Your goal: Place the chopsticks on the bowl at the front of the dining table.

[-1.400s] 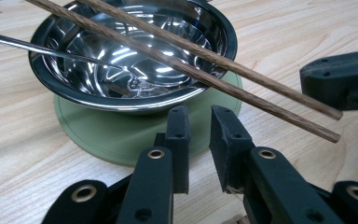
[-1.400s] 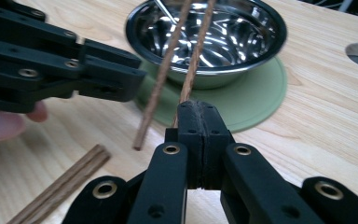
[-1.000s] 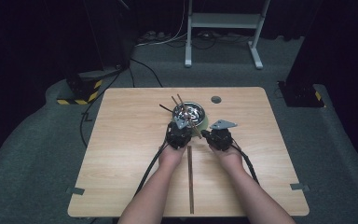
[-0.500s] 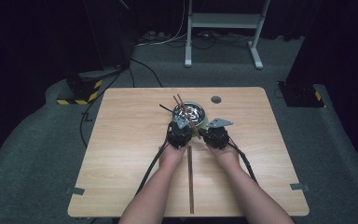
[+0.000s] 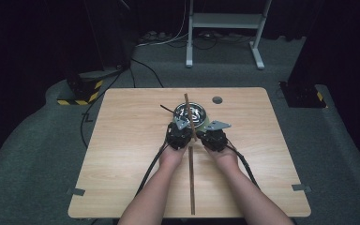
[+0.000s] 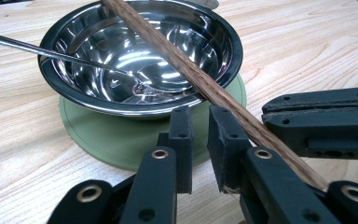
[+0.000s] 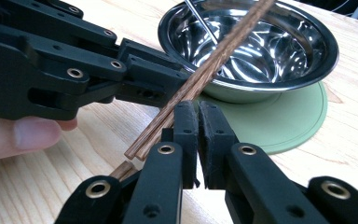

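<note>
A shiny steel bowl (image 5: pixel 191 112) (image 6: pixel 140 51) (image 7: pixel 261 46) stands on a round green coaster (image 6: pixel 102 135) (image 7: pixel 279 126) at the table's far middle. A metal spoon (image 6: pixel 51 51) lies in it, handle out to the left. Brown chopsticks (image 5: pixel 190 119) (image 6: pixel 214 93) (image 7: pixel 196 79) lean on the bowl's near rim and pass between my two grippers, outside both pairs of jaws. My left gripper (image 5: pixel 181 126) (image 6: pixel 198 140) is shut with only a narrow slit and nothing in it. My right gripper (image 5: pixel 206 128) (image 7: pixel 198 135) is shut, pads together, empty.
Another long chopstick (image 5: pixel 191 183) lies on the wooden table (image 5: pixel 122 154), running from between the hands to the near edge. A small round hole (image 5: pixel 217 100) sits behind the bowl. A white metal stand (image 5: pixel 225 21) and a striped block (image 5: pixel 82 89) are on the floor beyond.
The leaning chopsticks have swung: their far end, which pointed up-left over the bowl, now points nearly straight away. The right gripper has edged closer to the left one.
</note>
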Demonstrator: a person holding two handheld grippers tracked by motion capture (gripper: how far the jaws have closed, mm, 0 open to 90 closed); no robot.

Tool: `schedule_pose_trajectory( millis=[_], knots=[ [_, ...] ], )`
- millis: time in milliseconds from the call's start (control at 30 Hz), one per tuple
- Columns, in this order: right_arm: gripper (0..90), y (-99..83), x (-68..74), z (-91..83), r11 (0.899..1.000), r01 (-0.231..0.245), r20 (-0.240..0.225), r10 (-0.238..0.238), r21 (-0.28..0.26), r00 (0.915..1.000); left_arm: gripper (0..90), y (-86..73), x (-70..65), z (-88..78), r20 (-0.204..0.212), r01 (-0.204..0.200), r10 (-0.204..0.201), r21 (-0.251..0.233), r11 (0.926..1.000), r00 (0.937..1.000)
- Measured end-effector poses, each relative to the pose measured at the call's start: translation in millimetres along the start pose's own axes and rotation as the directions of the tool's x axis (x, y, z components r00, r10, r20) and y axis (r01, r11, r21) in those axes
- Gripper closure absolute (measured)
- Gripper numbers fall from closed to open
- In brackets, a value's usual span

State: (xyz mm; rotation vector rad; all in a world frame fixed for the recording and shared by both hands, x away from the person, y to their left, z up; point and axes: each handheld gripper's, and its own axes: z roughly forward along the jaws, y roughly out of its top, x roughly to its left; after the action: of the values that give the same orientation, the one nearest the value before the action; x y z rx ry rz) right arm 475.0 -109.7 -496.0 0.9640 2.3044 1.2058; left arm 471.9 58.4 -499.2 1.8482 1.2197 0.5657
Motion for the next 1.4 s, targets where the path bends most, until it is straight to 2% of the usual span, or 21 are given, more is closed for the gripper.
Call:
schedule_pose_trajectory(
  millis=[100, 233, 367, 567, 633, 667, 1167, 1400],
  knots=[
    [86.0, 0.4, 2.3, 0.5, 1.000, 0.005, -0.002, -0.005, -0.005, 1.0000, 78.9, -0.1, 0.2, -1.0, -0.003, -0.002, 0.002, 0.002, 1.0000, 1.0000],
    [86.0, 0.3, 4.5, 1.3, 1.000, 0.005, -0.007, -0.005, 0.001, 1.0000, 78.9, -0.5, 3.0, -3.1, -0.004, -0.024, 0.024, 0.011, 0.9997, 0.9997],
    [86.0, 0.6, 6.1, 2.5, 1.000, 0.005, -0.008, -0.005, 0.001, 1.0000, 78.9, -0.9, 3.7, -3.6, -0.005, -0.018, 0.018, 0.006, 0.9998, 0.9998],
    [85.8, 1.3, 8.5, 4.6, 1.000, -0.001, -0.010, 0.001, 0.003, 0.9999, 78.9, -0.8, 5.2, -4.8, -0.006, -0.029, 0.029, 0.012, 0.9995, 0.9996],
    [85.8, 1.5, 8.6, 5.1, 1.000, 0.006, -0.007, -0.006, 0.002, 1.0000, 79.0, -0.9, 5.3, -5.0, -0.005, -0.027, 0.027, 0.013, 0.9996, 0.9996],
    [85.8, 1.5, 8.5, 5.2, 1.000, 0.006, -0.007, -0.006, 0.003, 1.0000, 79.0, -0.8, 6.0, -5.4, -0.005, -0.038, 0.038, 0.019, 0.9991, 0.9992],
    [85.3, 0.6, 7.6, 5.7, 1.000, -0.005, -0.006, 0.005, 0.010, 1.0000, 79.0, -0.9, 5.3, -5.3, -0.001, -0.032, 0.032, 0.014, 0.9994, 0.9995],
    [84.4, -0.7, 4.8, 5.7, 1.000, -0.004, 0.002, 0.004, 0.014, 1.0000, 78.7, -1.8, 3.8, -5.4, -0.001, -0.046, 0.046, 0.019, 0.9988, 0.9990]
  ],
)
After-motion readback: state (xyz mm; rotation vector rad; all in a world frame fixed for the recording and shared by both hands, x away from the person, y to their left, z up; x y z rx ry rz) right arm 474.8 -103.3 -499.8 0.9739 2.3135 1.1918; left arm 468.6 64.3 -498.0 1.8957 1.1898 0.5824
